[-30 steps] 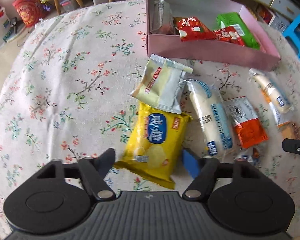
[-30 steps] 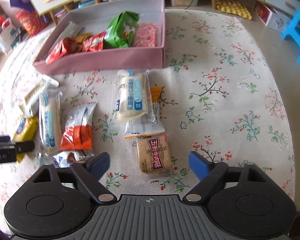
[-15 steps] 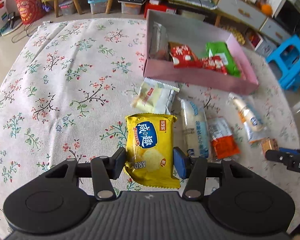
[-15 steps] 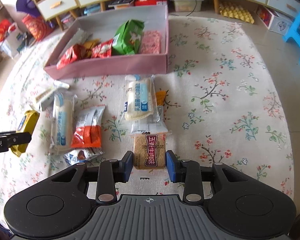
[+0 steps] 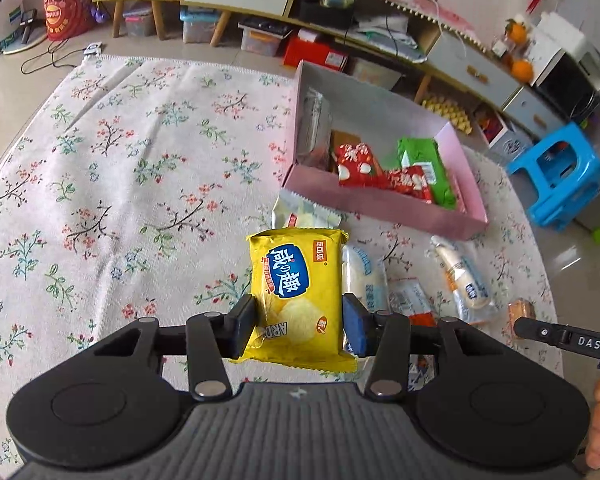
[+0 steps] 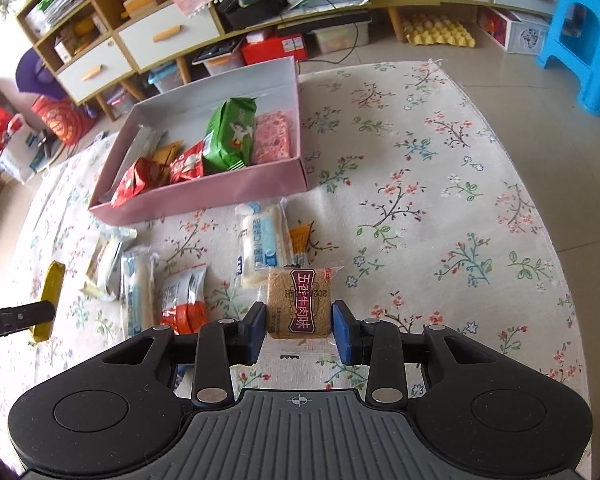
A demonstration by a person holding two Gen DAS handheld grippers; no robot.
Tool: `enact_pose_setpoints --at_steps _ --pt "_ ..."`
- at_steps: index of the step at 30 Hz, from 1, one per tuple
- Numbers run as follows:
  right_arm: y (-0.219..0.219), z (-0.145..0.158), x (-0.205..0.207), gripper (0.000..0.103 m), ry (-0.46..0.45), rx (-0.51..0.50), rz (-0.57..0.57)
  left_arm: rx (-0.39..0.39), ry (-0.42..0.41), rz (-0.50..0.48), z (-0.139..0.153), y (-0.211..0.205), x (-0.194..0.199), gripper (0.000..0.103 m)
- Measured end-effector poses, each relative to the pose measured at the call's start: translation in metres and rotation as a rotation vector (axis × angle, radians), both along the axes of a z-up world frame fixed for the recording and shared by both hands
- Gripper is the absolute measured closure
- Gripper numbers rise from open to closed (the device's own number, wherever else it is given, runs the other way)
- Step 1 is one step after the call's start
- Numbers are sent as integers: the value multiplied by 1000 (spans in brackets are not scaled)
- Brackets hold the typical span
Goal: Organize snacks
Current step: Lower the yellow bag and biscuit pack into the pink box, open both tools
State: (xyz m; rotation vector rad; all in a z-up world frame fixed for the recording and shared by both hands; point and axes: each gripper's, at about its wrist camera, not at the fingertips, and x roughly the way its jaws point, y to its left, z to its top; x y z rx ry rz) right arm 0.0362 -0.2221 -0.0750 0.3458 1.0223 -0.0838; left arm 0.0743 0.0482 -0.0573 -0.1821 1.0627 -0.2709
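Jaws of both grippers were closed, each on one snack
Left gripper [image 5: 298, 320] held the yellow chip packet [image 5: 296, 292] and right gripper [image 6: 299, 330] the brown biscuit pack [image 6: 299, 304], both near the pink box [image 6: 204, 196]

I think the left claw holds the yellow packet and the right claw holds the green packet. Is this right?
Not quite. The left claw does hold the yellow packet, but the right claw holds the brown biscuit packet, as the right wrist view shows. The green packet lies in the pink box.
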Motion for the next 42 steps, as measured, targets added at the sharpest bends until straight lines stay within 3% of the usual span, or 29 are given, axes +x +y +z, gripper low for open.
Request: enact_pose_setpoints --at_steps 14,27,34,38,42 --pt "9 5 13 70 -23 -4 2 -44 -85 -3 9 -17 11 60" --pt "13 9 61 70 -102 52 -39 -81 -156 -53 7 -62 54 60" --pt "21 14 101 70 -170 132 -33 -84 -212 -10 7 -72 94 60" --pt "34 7 127 69 -169 159 -13 -41 -177 24 -13 -74 111 60" --pt "45 2 145 69 -185 184 -13 -77 -173 59 -17 -71 118 61"
